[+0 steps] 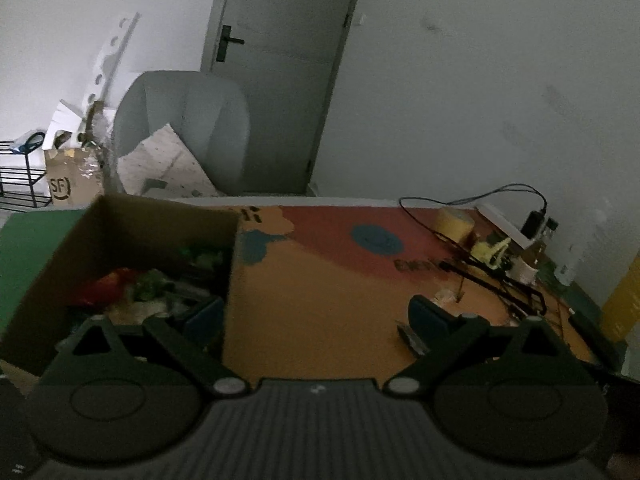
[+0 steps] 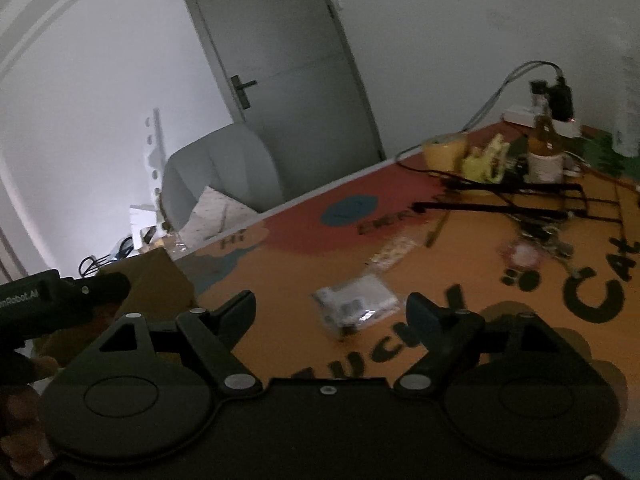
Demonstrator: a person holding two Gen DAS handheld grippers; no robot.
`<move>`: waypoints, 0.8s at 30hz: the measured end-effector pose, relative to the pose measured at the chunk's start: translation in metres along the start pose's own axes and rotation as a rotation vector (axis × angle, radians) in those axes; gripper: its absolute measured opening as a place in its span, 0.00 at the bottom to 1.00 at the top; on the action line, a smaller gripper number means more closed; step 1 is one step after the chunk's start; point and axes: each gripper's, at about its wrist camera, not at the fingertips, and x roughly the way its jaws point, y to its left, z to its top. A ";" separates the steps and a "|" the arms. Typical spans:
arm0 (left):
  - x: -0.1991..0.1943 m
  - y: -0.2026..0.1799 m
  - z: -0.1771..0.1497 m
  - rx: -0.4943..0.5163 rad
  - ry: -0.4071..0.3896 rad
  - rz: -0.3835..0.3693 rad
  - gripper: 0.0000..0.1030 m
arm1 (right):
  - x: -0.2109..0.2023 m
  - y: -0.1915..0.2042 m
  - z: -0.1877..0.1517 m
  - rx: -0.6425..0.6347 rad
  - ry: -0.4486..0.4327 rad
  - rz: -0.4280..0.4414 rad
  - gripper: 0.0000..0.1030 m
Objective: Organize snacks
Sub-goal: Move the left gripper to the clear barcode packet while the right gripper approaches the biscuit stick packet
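Both grippers are wide open w/ nothing held: right gripper (image 2: 331,307) hovers just short of a clear snack packet (image 2: 354,300) mid-table (image 2: 280,280), prob. next pick. Left gripper (image 1: 316,316) straddles the cardboard box (image 1: 236,272) wall at the table's left edge; snacks (image 1: 120,288) already inside. Cables, bottle (image 2: 545,148) crowd the far right corner, well apart.

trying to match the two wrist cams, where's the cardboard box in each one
Left wrist: cardboard box fills the left half, open, with snacks inside.
Right wrist: only a corner of it at the far left, behind the left gripper.
Shared landmark: the grey door.
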 end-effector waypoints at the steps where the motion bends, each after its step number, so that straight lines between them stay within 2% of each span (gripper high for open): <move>1: 0.003 -0.003 -0.001 0.001 0.005 -0.007 0.95 | -0.001 -0.004 0.000 0.004 0.000 -0.004 0.81; 20: 0.062 -0.072 -0.013 0.061 0.095 -0.072 0.95 | 0.003 -0.067 0.001 0.064 0.007 -0.059 0.80; 24: 0.077 -0.086 -0.017 0.069 0.115 -0.079 0.95 | 0.006 -0.078 0.001 0.078 0.013 -0.063 0.77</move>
